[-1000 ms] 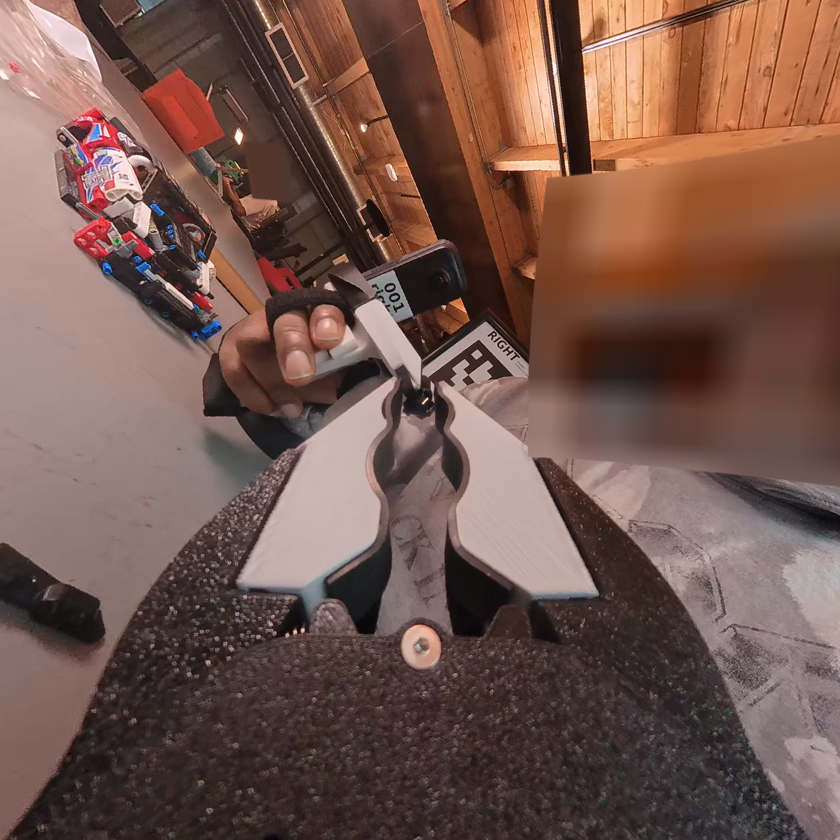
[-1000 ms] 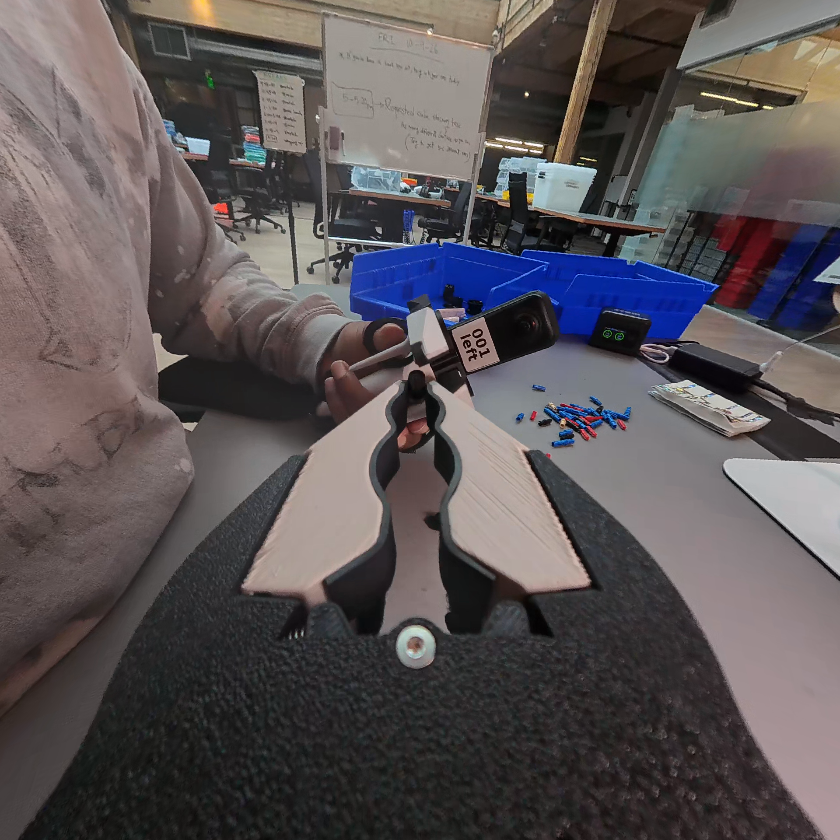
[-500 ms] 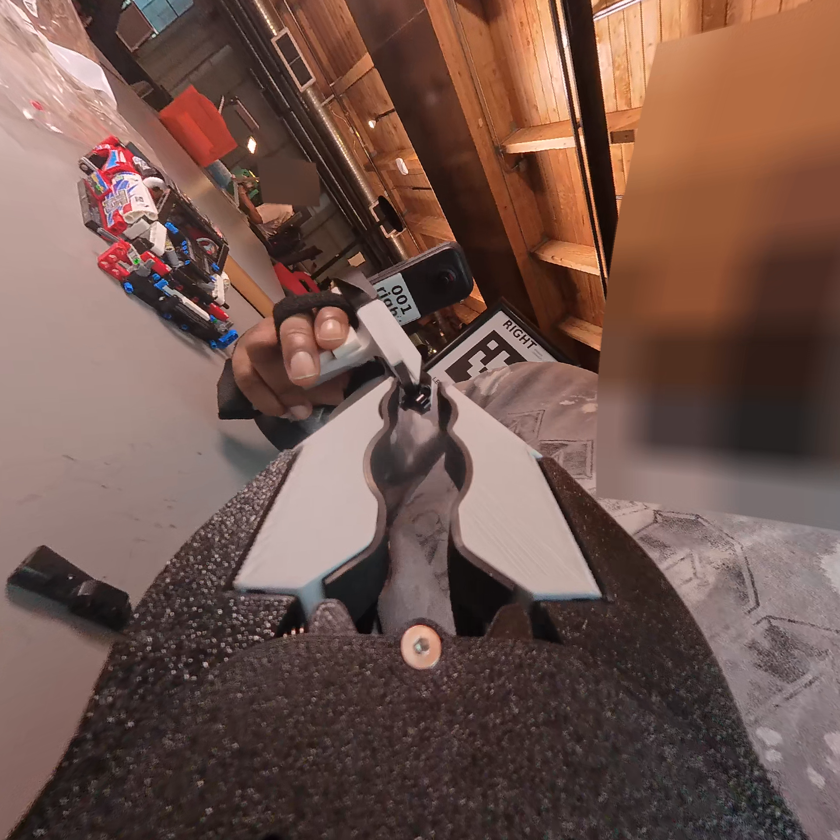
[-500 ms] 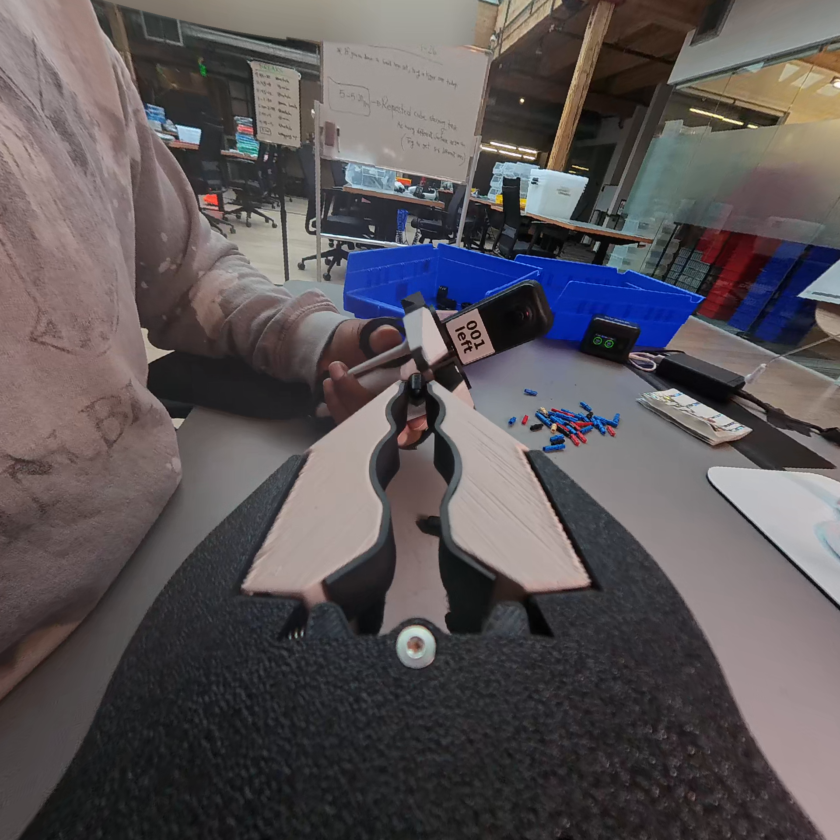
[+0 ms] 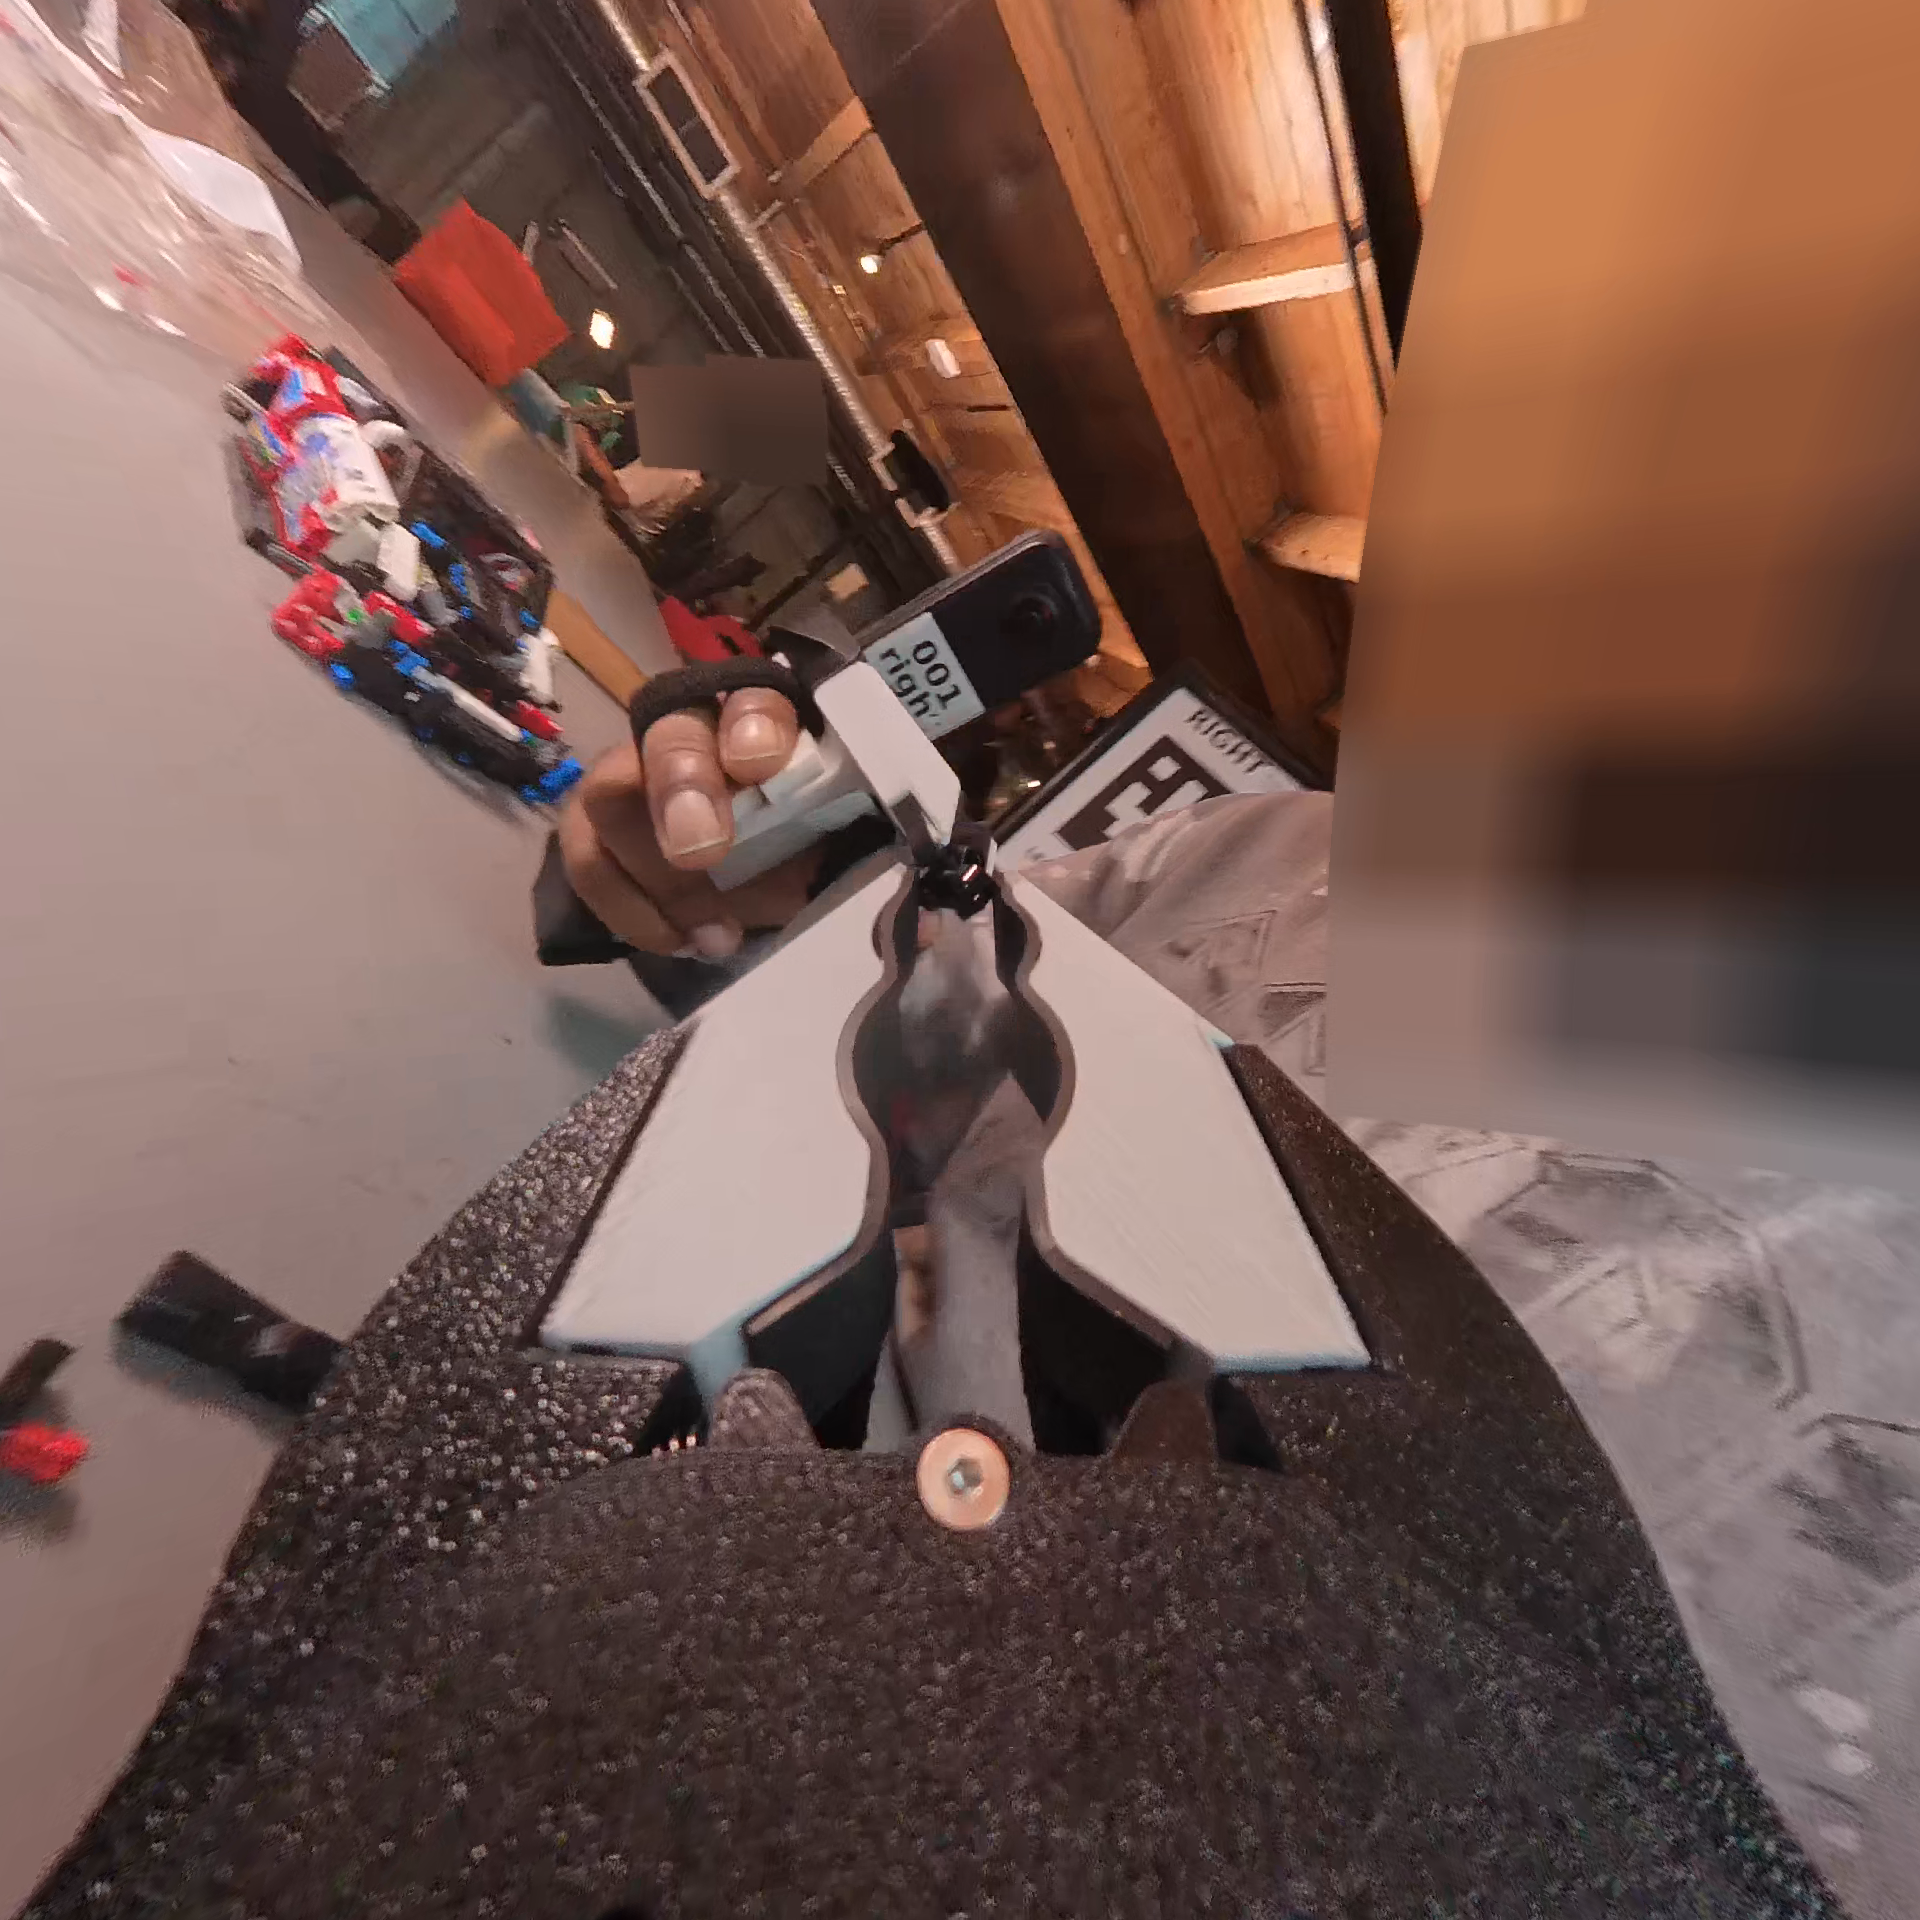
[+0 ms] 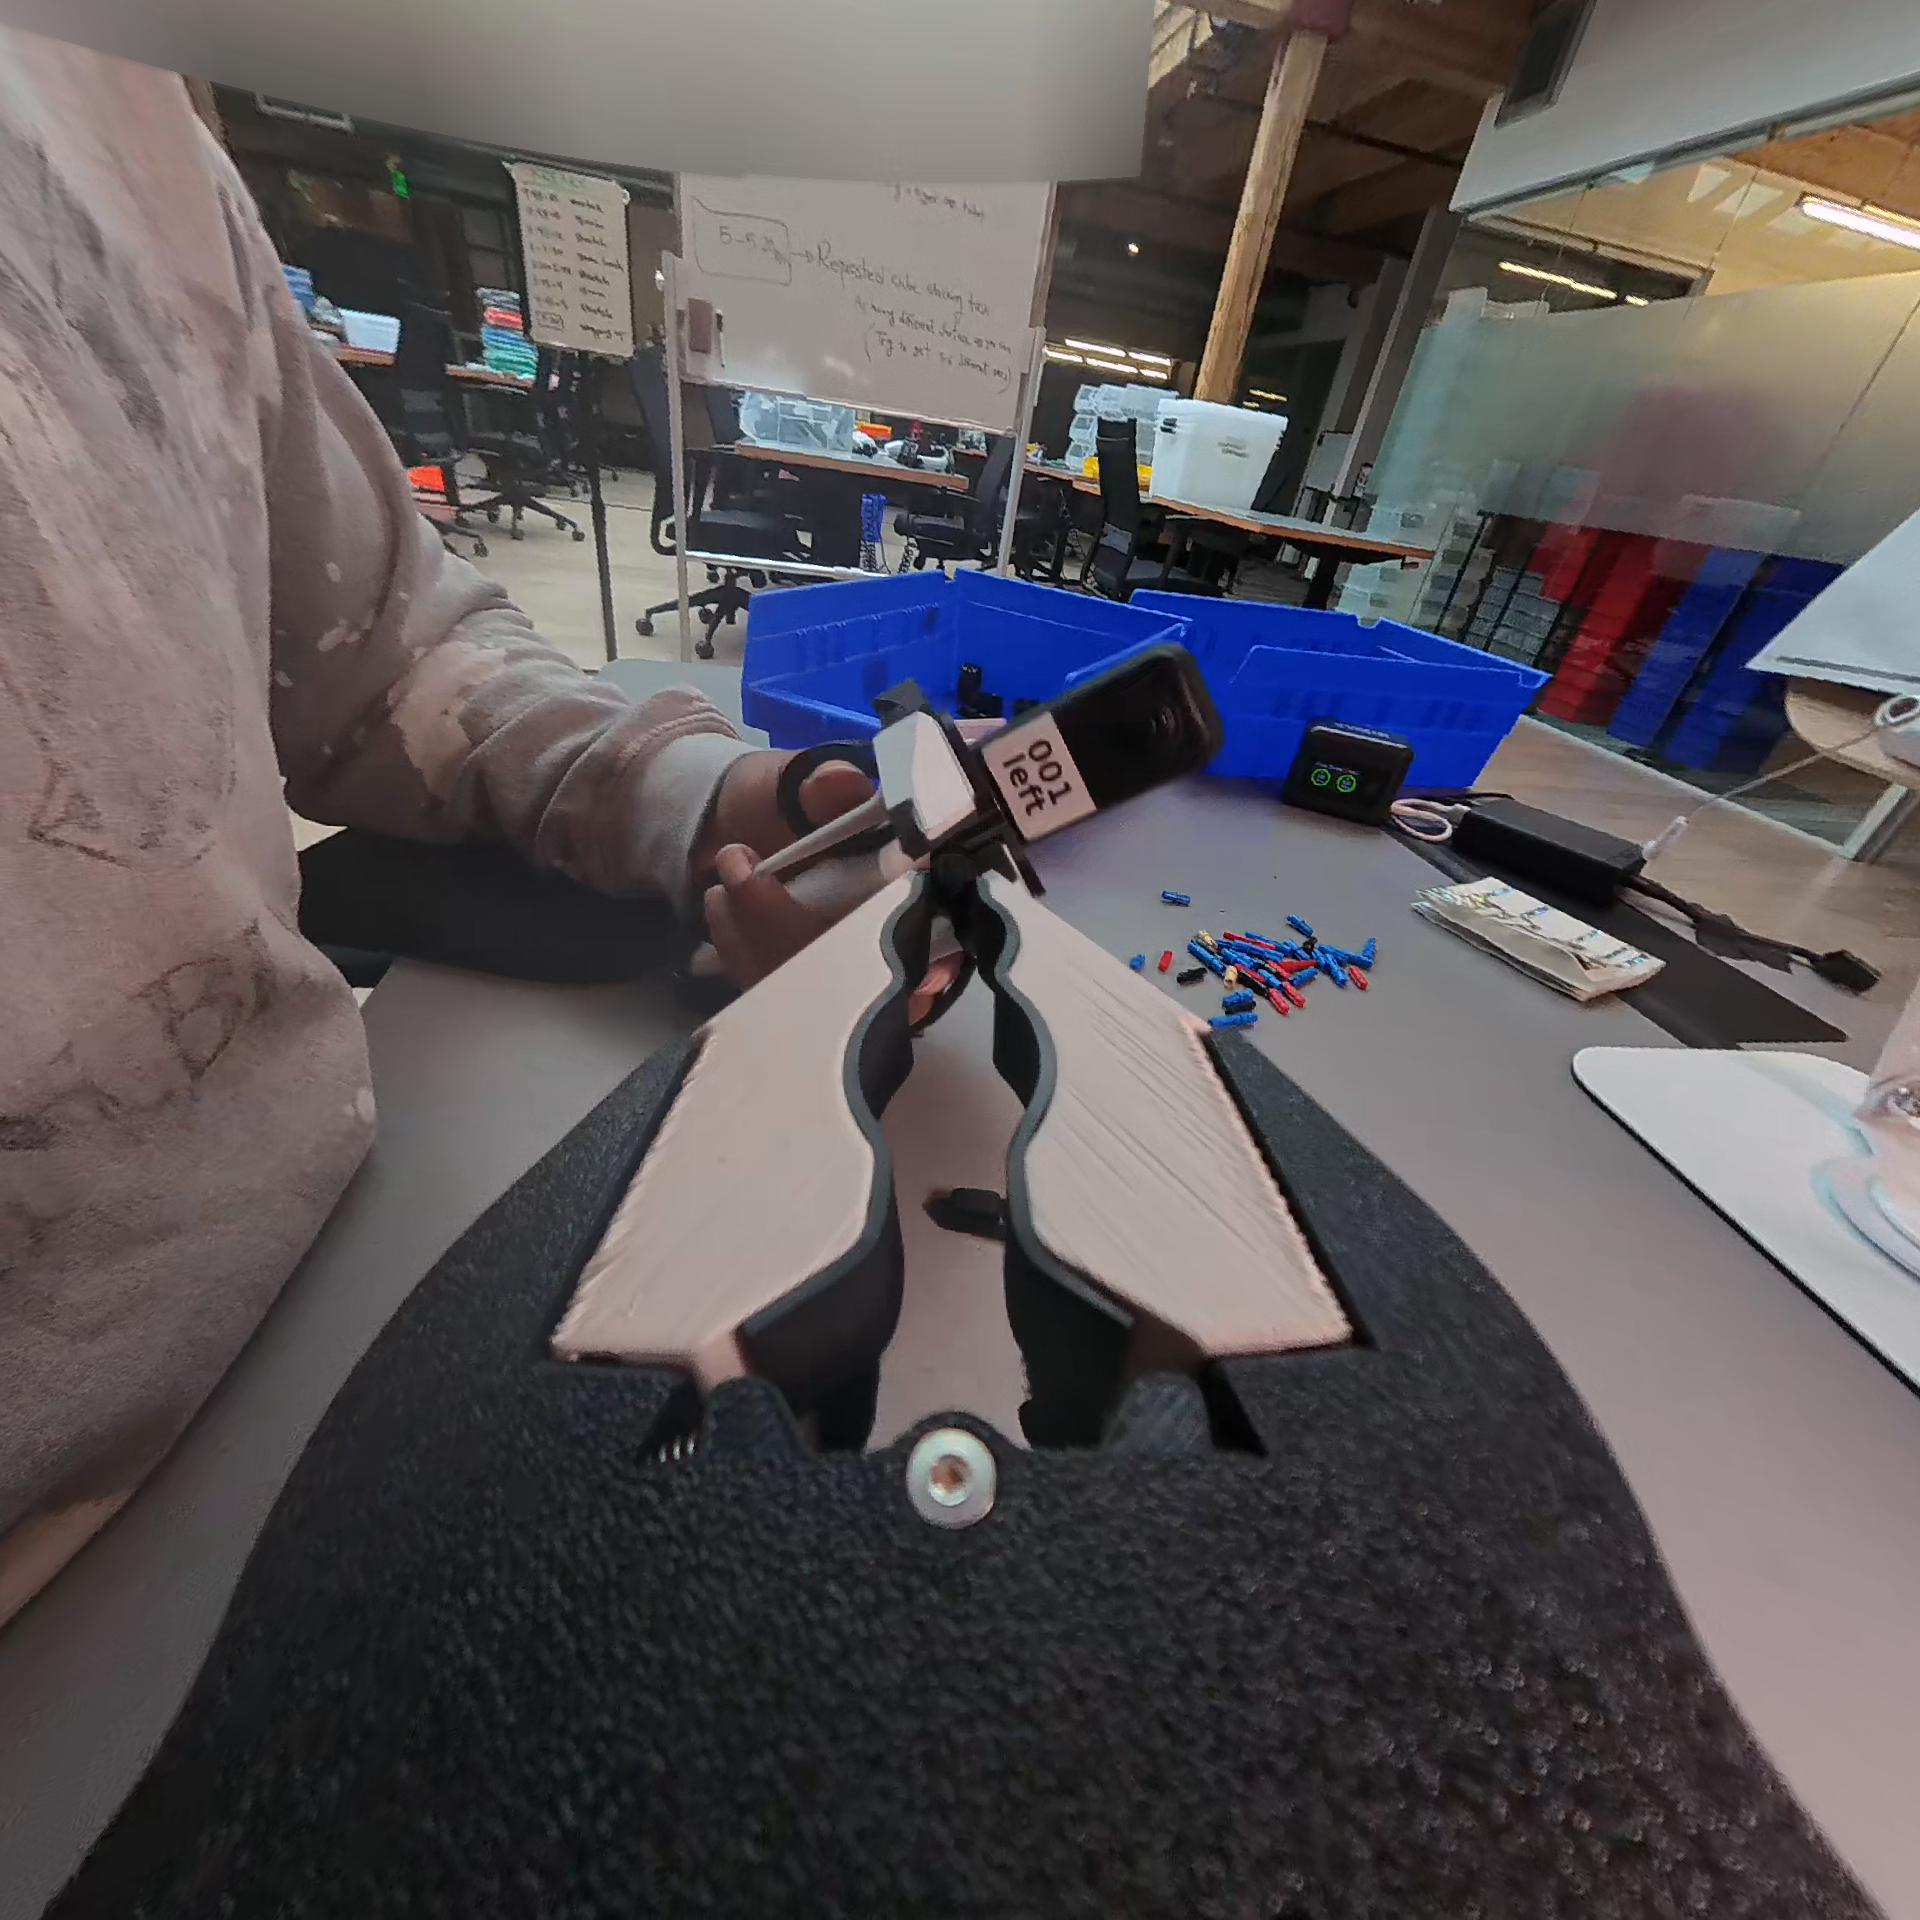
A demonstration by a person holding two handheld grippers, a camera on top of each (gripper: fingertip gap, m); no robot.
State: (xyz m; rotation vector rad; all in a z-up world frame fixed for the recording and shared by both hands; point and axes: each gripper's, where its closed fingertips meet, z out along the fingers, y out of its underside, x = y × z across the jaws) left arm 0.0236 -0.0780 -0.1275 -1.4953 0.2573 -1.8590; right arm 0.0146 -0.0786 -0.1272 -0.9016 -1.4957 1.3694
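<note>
Left wrist view shows the left gripper (image 5: 954,891) clenched on a small black part (image 5: 958,891), tip to tip with the right gripper (image 6: 954,902), which pinches the same part from the opposite side. Beyond it on the tabletop (image 6: 1455,1299) lies a scatter of blue and red pins (image 6: 1273,961), before blue bins (image 6: 1039,644).

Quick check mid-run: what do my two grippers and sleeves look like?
Left gripper: pale grey wedge-shaped fingers with wavy black inner edges, on a grainy black body with a silver screw. Right gripper: same shape, fingers looking pinkish-beige. Each carries a black camera with a white label, and a black finger loop. The sleeve is pale, mottled sweatshirt fabric.
</note>
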